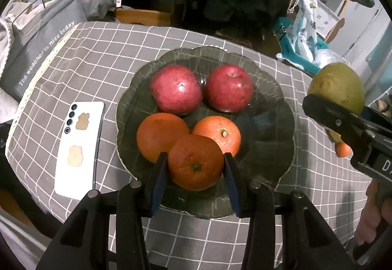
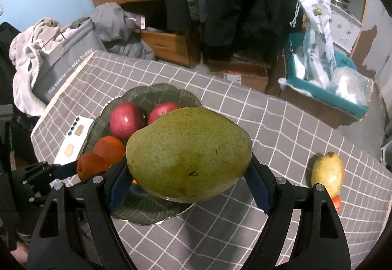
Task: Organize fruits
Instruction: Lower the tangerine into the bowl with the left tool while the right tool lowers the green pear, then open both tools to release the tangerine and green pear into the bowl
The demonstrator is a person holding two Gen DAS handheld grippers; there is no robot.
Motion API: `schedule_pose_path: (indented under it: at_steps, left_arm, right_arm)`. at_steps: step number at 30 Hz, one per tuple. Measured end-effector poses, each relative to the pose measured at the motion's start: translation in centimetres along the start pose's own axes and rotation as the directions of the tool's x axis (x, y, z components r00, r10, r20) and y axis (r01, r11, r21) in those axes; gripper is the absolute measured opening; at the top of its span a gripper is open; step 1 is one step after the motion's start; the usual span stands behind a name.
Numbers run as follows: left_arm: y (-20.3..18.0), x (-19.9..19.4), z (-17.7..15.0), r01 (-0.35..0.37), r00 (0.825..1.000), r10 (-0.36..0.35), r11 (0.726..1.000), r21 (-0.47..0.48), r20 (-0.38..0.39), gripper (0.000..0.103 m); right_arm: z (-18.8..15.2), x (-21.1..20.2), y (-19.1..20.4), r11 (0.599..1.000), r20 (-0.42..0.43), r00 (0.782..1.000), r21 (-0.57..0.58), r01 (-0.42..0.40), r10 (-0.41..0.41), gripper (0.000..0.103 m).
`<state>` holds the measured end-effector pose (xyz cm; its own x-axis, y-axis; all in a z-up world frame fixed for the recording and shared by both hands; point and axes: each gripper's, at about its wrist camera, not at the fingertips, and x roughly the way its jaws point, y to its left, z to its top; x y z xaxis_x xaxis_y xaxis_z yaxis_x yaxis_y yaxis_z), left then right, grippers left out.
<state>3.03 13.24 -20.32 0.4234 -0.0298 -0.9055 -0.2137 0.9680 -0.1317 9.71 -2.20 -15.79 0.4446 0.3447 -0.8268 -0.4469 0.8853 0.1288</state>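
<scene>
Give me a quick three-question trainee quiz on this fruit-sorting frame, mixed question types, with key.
1. Count: how many fruits already lie in the dark glass plate, leaving out anything held by a tool?
2. True or false: the left tool is shut on an orange over the plate.
3. Multiple choice: what does the right tool grip? A) a red apple B) a green mango C) the white phone

Key:
1. Four: two red apples and two more oranges.
2. True.
3. B.
</scene>
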Motion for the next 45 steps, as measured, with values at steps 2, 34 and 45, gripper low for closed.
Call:
schedule_pose_path:
  at_steps: [2,34,45]
  left_arm:
    - [0.1,0.2,0.0,-0.002,1.0,0.002,1.0,-0.003,-0.006,0.047]
    - [2.7,-1.6,1.0,-0.066,0.996,0.071,0.994,-0.09,0.053,0.077]
    - [3.0,-2.2,1.2,-0.058,0.996,0.065,0.993,-0.101,0.067,0.078]
  right_arm:
    - [-0.1,0.4,-0.1,1.0,-0.008,1.0,0.005,-0.003,0.003,0.082]
    - [-1.2,5.4,1.1,0.999,-0.129,0.992,-0.046,-0.001,-0.005,0.084]
    - [-0.2,3.5,1.4,0.998,-0.057,0.998,-0.058,0.0,-0.003,0.089]
